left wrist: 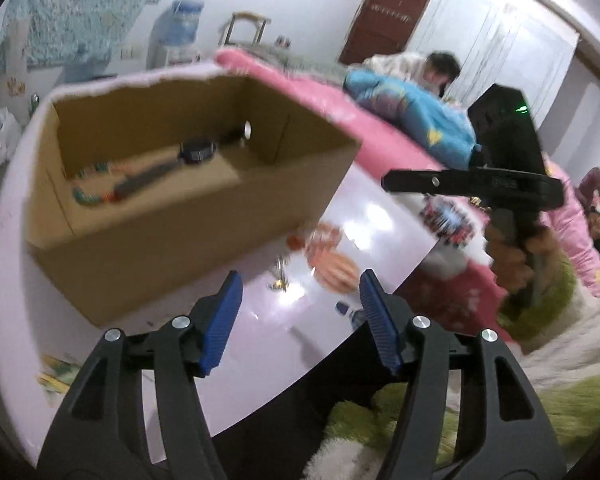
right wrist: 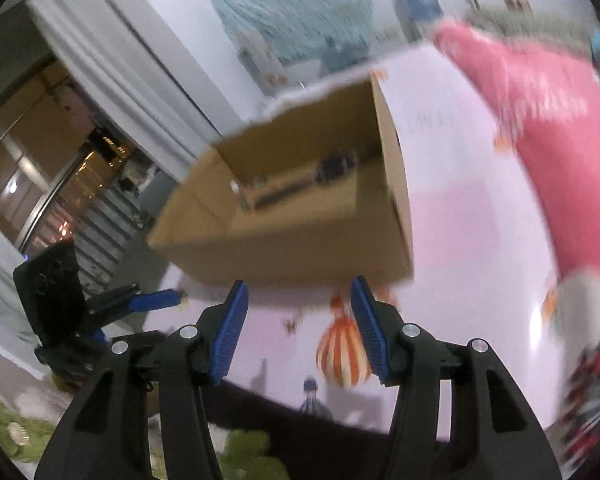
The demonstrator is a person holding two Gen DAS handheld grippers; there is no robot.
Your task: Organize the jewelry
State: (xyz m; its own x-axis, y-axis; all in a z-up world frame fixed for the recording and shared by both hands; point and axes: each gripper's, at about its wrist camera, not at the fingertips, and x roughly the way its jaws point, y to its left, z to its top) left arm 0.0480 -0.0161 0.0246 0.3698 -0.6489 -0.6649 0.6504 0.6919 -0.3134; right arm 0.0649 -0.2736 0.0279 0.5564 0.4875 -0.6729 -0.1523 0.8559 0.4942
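Note:
An open cardboard box (left wrist: 204, 216) stands on a glossy lilac table (left wrist: 364, 240). Inside lie a black watch (left wrist: 196, 151), a beaded bracelet (left wrist: 88, 197) and a round silver piece (left wrist: 247, 129). A small gold piece of jewelry (left wrist: 280, 278) lies on the table just in front of the box. My left gripper (left wrist: 300, 288) is open and empty, just behind that piece. My right gripper (right wrist: 298, 294) is open and empty, close to the front of the box (right wrist: 300, 248). The right gripper also shows in the left wrist view (left wrist: 396, 181), and the left gripper in the right wrist view (right wrist: 172, 298).
A pink blanket (left wrist: 380, 140) lies along the table's far side, with a person in blue (left wrist: 420, 108) behind it. A balloon print (right wrist: 342, 354) marks the tabletop. A green shaggy rug (left wrist: 540, 400) lies below the table edge. A water dispenser (left wrist: 180, 28) stands at the far wall.

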